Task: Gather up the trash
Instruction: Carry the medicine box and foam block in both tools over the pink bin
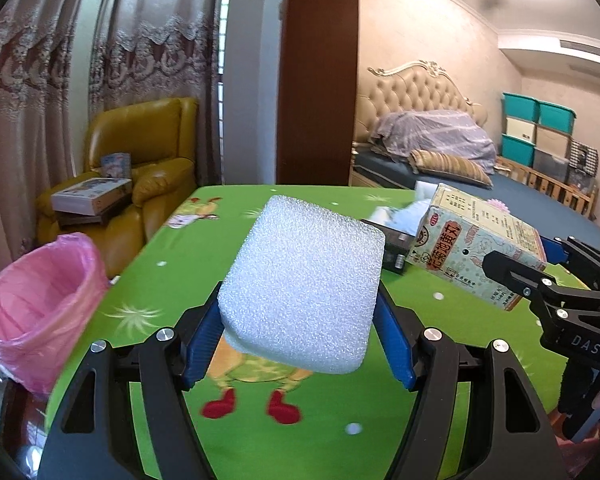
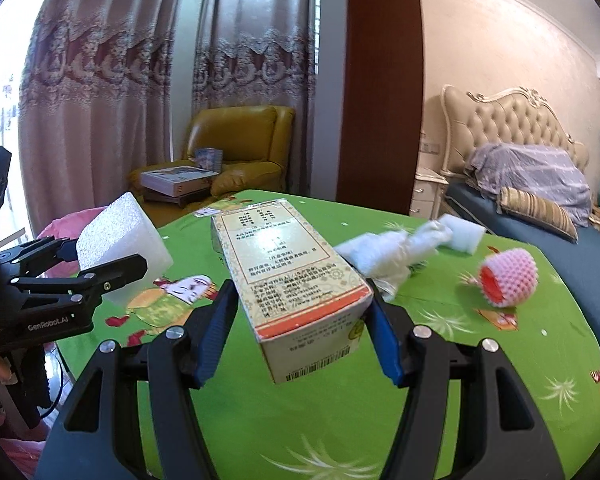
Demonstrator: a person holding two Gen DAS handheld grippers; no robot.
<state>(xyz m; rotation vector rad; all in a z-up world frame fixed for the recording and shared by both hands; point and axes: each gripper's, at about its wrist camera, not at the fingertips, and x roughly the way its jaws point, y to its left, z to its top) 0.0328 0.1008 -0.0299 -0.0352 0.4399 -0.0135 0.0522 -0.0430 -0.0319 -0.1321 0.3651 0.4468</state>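
Note:
My left gripper (image 1: 298, 320) is shut on a white foam block (image 1: 304, 284) and holds it above the green table (image 1: 168, 280); it also shows in the right wrist view (image 2: 118, 246). My right gripper (image 2: 300, 320) is shut on a beige medicine box (image 2: 288, 264) and holds it above the table; the box also shows in the left wrist view (image 1: 476, 248). A bin with a pink bag (image 1: 40, 312) stands off the table's left edge. On the table lie crumpled white tissue (image 2: 392, 252), a small white foam piece (image 2: 462, 232) and a pink foam net (image 2: 508, 278).
A dark object (image 1: 392, 248) lies on the table behind the foam block. A yellow armchair (image 1: 140, 168) with boxes stands beyond the table's far left. A bed (image 2: 540, 200) stands at the right.

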